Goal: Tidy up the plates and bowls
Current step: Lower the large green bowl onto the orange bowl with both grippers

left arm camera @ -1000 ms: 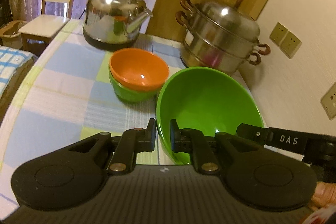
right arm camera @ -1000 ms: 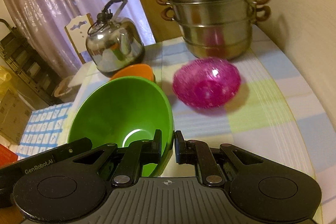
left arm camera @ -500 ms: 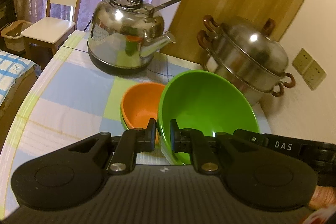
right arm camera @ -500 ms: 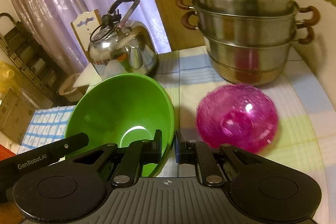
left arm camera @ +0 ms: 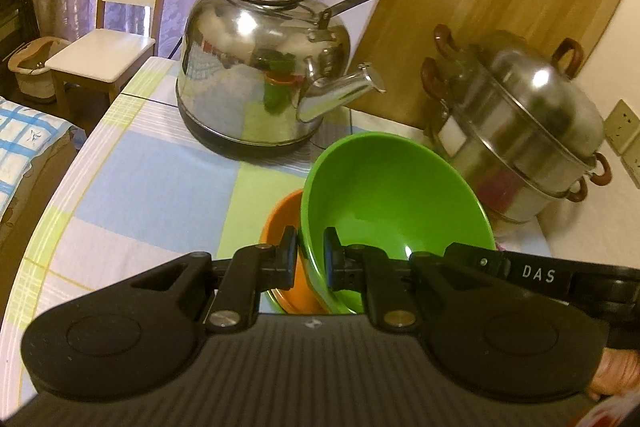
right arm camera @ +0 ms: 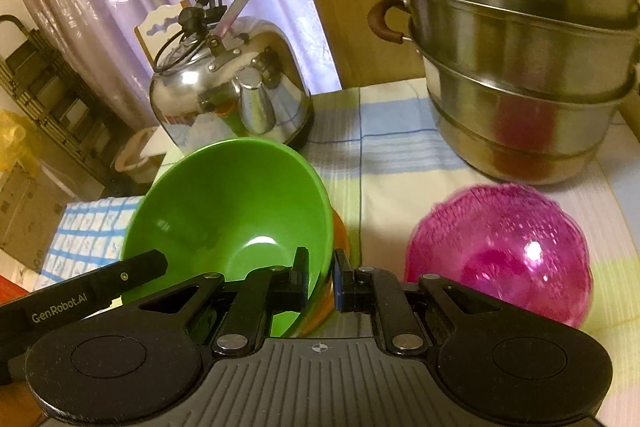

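Observation:
A large green bowl [left arm camera: 392, 199] hangs tilted between both grippers. My left gripper [left arm camera: 310, 251] is shut on its left rim, and my right gripper [right arm camera: 322, 273] is shut on its right rim [right arm camera: 326, 227]. Directly under it sits an orange bowl [left arm camera: 282, 227], mostly covered; only slivers show, including one in the right wrist view [right arm camera: 340, 235]. Whether the green bowl touches the orange one I cannot tell. A pink translucent bowl [right arm camera: 500, 255] rests upside down on the checked tablecloth [left arm camera: 152, 187] to the right of the green bowl.
A steel kettle [left arm camera: 264, 75] stands at the back of the table, and a stacked steel steamer pot [right arm camera: 520, 59] stands back right by the wall. A white chair [left arm camera: 116, 23] is beyond the table's far left edge. Wall sockets [left arm camera: 624, 131] are at the right.
Both grippers carried the green bowl toward the kettle and slightly down, until it came over the orange bowl. The kettle, the steamer and the pink bowl now look closer.

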Motion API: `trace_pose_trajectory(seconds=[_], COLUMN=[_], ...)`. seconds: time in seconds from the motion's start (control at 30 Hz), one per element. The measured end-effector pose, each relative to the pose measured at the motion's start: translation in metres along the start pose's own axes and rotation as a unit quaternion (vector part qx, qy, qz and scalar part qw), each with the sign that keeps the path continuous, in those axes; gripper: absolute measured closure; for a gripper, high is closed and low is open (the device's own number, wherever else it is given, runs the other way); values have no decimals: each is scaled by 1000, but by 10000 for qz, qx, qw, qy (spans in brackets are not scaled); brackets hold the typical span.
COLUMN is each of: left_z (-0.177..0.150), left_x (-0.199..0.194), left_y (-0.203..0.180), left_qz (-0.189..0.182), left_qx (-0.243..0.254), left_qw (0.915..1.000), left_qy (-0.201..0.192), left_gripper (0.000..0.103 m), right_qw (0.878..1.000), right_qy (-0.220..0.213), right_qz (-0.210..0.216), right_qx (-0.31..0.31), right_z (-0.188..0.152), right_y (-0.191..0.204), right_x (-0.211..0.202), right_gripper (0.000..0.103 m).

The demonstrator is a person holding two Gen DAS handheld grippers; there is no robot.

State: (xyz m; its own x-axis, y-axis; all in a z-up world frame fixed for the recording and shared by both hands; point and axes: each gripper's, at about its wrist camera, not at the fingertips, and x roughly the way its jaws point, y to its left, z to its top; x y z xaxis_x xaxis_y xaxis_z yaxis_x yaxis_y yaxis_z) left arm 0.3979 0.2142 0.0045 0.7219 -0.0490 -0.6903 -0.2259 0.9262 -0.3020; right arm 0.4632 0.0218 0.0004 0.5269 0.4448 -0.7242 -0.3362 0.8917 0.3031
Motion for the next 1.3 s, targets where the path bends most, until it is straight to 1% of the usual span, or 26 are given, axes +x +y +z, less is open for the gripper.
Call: trace_pose_trajectory(seconds=[0.2,0.57,1.3], left_z=[-1,-7,-8], left_x=[14,25,31], left_y=[5,11,12], left_qz=[66,122,157], left_qx=[-8,-5,37], left_qw=[9999,9996,9996], left_qy=[91,238,250], left_gripper=[92,91,91], right_qw=[9999,9995,9994], right_qy=[42,220,236], right_qz=[-60,-100,-106], right_qx=[-127,-209,-250], right_z=[6,-2,-5], right_y=[2,-2,-4], right_x=[14,32,40], right_gripper=[91,91,91])
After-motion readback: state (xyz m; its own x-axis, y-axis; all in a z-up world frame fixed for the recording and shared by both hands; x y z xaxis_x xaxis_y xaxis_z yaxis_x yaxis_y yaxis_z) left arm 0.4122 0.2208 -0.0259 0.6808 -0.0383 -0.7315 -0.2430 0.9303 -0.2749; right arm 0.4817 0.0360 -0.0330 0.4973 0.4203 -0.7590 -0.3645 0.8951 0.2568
